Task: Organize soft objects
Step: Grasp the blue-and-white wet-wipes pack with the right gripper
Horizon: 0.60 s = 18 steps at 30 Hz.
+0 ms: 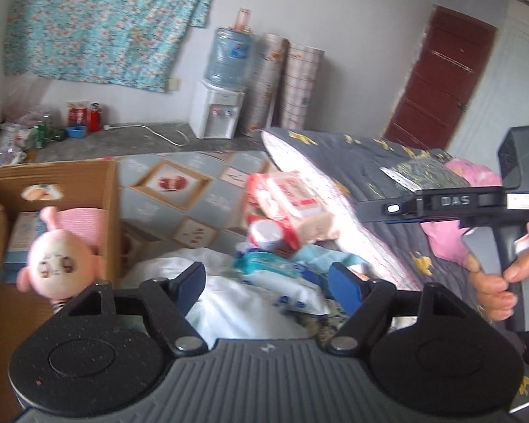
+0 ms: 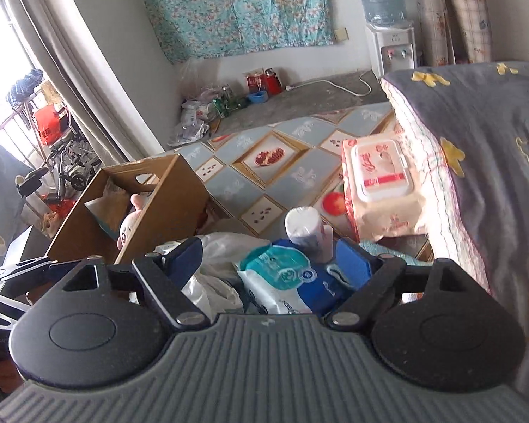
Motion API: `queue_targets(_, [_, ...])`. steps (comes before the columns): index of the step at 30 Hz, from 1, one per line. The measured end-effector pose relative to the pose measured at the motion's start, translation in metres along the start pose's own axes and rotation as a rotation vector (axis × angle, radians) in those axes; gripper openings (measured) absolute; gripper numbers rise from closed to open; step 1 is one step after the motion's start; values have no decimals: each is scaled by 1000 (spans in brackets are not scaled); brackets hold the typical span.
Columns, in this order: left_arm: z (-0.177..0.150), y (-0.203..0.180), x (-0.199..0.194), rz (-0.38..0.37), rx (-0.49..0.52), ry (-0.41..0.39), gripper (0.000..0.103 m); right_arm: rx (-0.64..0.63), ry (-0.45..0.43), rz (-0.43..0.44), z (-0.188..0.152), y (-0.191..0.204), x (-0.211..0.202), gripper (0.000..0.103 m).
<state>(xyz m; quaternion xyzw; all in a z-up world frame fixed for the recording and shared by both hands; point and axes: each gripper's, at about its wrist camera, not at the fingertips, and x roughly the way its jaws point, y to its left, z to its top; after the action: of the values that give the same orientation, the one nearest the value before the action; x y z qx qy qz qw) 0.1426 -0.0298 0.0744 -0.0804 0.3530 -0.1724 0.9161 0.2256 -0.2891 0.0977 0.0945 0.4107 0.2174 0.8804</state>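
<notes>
My left gripper is open and empty above a white plastic bag and a blue-white wipes pack. A pink plush doll sits at the edge of a cardboard box to its left. My right gripper is open over the blue-white wipes pack, with a small white roll just beyond. A pink wet-wipes pack lies further back against a folded grey quilt. The doll shows inside the box at left.
The items lie on a bed with a patterned mat. The right handheld gripper body and a hand are at right in the left wrist view. A water dispenser, rolled mats and bottles stand by the far wall.
</notes>
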Motion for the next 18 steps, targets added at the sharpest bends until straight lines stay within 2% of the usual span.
queue_targets(4, [-8, -24, 37, -43, 14, 30, 65, 26, 71, 58, -3, -14, 36, 74])
queue_targets(9, [-17, -40, 84, -52, 18, 98, 47, 93, 203, 157, 6, -31, 98, 55])
queue_targets(12, [-20, -38, 111, -45, -14, 166, 35, 124, 250, 188, 6, -43, 130, 53])
queue_targets(18, [-28, -29, 143, -19, -66, 264, 33, 144, 305, 207, 5, -58, 171, 54])
